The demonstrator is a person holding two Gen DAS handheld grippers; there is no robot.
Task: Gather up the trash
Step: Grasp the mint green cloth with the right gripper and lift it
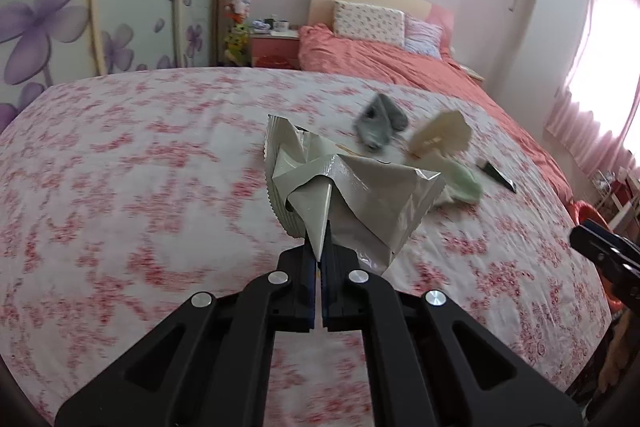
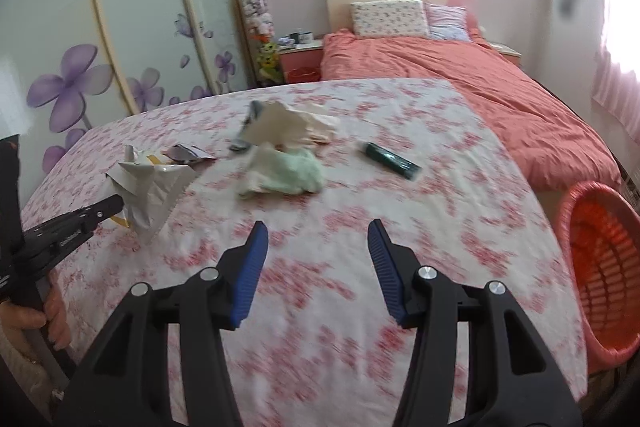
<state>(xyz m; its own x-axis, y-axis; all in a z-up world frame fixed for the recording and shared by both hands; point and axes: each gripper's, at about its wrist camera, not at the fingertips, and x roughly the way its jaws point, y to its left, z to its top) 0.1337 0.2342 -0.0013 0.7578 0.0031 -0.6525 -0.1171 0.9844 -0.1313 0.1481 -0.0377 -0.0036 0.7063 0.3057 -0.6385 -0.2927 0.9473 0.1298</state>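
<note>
- My left gripper (image 1: pixel 320 247), bottom centre of its own view, is clamped on a crumpled silver wrapper (image 1: pixel 352 195); the wrapper is lifted clear of the floral sheet (image 1: pixel 120 187).
- My right gripper (image 2: pixel 318 239), bottom centre of its view, has jaws apart with nothing between them, only the sheet below.
- Right view, lower left: a hand (image 2: pixel 48 315) grips the left gripper's handle.
- Right view, right edge: an orange basket (image 2: pixel 600 267) beside the bed.
- Mid-frame on the sheet: a pale green cloth (image 2: pixel 288 173), a white cloth (image 2: pixel 288 127) just behind it, and a dark green tube (image 2: pixel 390 159) apart to the right.
- Left of the cloths: more small wrappers (image 2: pixel 184 153), blurred.
- Far, upper centre: an orange duvet (image 2: pixel 460 83) and pillows (image 2: pixel 386 19).
</note>
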